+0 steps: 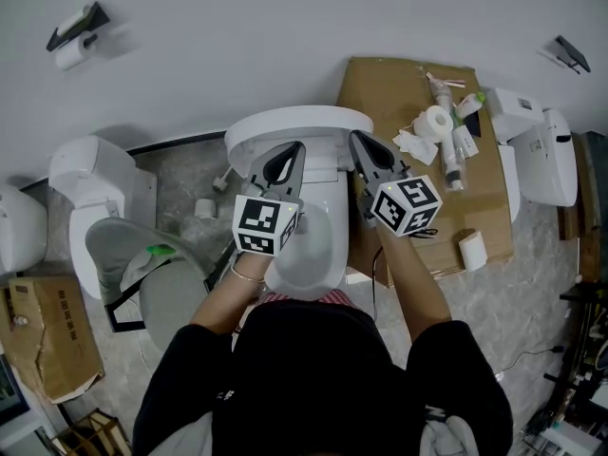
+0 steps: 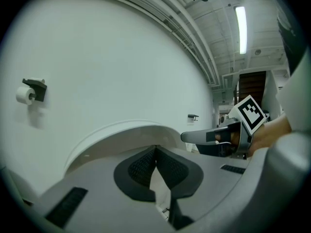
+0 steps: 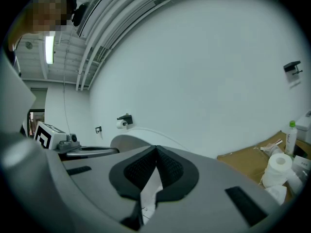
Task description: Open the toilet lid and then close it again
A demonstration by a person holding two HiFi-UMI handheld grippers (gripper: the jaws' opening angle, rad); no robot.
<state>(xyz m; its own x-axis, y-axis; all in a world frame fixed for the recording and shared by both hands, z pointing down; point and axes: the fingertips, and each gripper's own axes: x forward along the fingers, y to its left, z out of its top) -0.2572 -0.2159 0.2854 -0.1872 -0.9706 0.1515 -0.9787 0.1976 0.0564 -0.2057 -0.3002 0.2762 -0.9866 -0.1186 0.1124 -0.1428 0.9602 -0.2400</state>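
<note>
White toilet lid (image 1: 285, 122) raised; left claw (image 1: 295, 147), right claw (image 1: 354, 138) pinched together, empty.

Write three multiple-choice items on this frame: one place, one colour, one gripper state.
1. Where is the cardboard box relative to the toilet?
A. on the person's right of it
B. on the person's left of it
C. on top of it

2. What colour is the wall holder that carries a paper roll?
A. red
B. black
C. yellow

3. How do the left gripper fingers stand?
A. wide apart
B. shut on a paper roll
C. shut, nothing between them

Answers:
1 A: the head view shows the box right of the toilet.
2 B: the holder is dark against the white wall.
3 C: the left gripper view shows the tips meeting with nothing between them.
</note>
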